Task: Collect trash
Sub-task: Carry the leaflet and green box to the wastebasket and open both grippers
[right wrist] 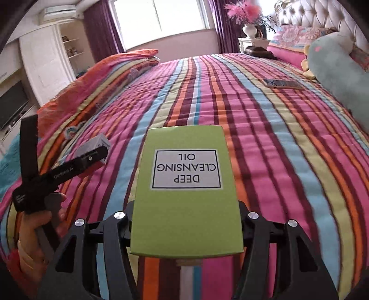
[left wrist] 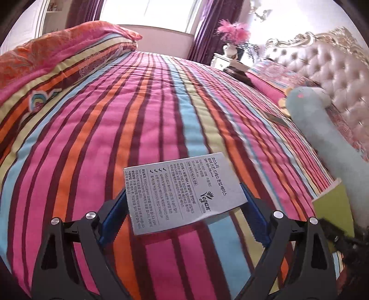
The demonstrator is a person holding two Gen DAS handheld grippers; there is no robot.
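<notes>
A grey printed carton (left wrist: 175, 191) sits crosswise between the blue pads (left wrist: 253, 207) of my left gripper (left wrist: 184, 198), which is shut on it just above the striped bedspread (left wrist: 138, 115). The same carton (right wrist: 96, 144) shows at the tip of the left gripper (right wrist: 92, 157) in the right wrist view, held by a person's hand (right wrist: 30, 230). My right gripper (right wrist: 186, 219) is shut on a lime-green box (right wrist: 184, 138) labelled as deep cleansing oil; the box hides its fingertips. That green box (left wrist: 332, 207) also appears at the right edge of the left wrist view.
A folded orange and pink quilt (right wrist: 96, 76) lies at the left of the bed. A long pale-blue plush toy (right wrist: 334, 69) rests by the tufted headboard (right wrist: 318, 16). A flat dark remote-like object (right wrist: 283, 84) lies on the bedspread near it. A nightstand with a vase (right wrist: 250, 30) stands beyond.
</notes>
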